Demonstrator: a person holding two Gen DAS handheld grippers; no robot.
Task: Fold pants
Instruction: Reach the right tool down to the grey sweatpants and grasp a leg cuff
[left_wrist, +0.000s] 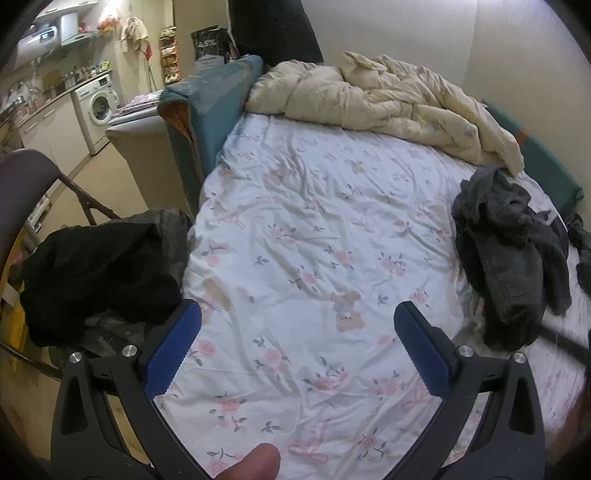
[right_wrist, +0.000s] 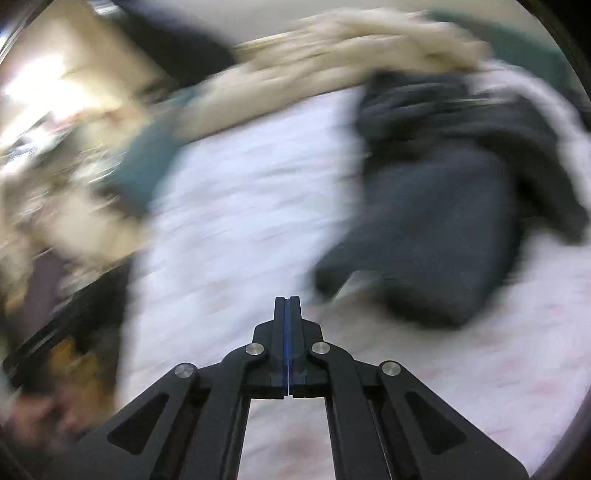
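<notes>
On the bed's flowered sheet (left_wrist: 314, 206), the grey pants (left_wrist: 509, 254) lie in a crumpled heap toward the right edge, just below a cream quilt (left_wrist: 388, 96). Above the sheet, the left gripper (left_wrist: 297, 321) is spread wide and holds nothing. Right gripper (right_wrist: 287, 301) has its fingers pressed together, gripping nothing, near the blurred pants (right_wrist: 436, 206).

I see the pants (left_wrist: 509, 258) as a dark grey crumpled heap, unfolded, lying on the flowered bedsheet (left_wrist: 314, 229) near its right edge, just below the cream duvet (left_wrist: 388, 99). From my right wrist view they (right_wrist: 443, 192) blur badly, bunched on the sheet.
</notes>
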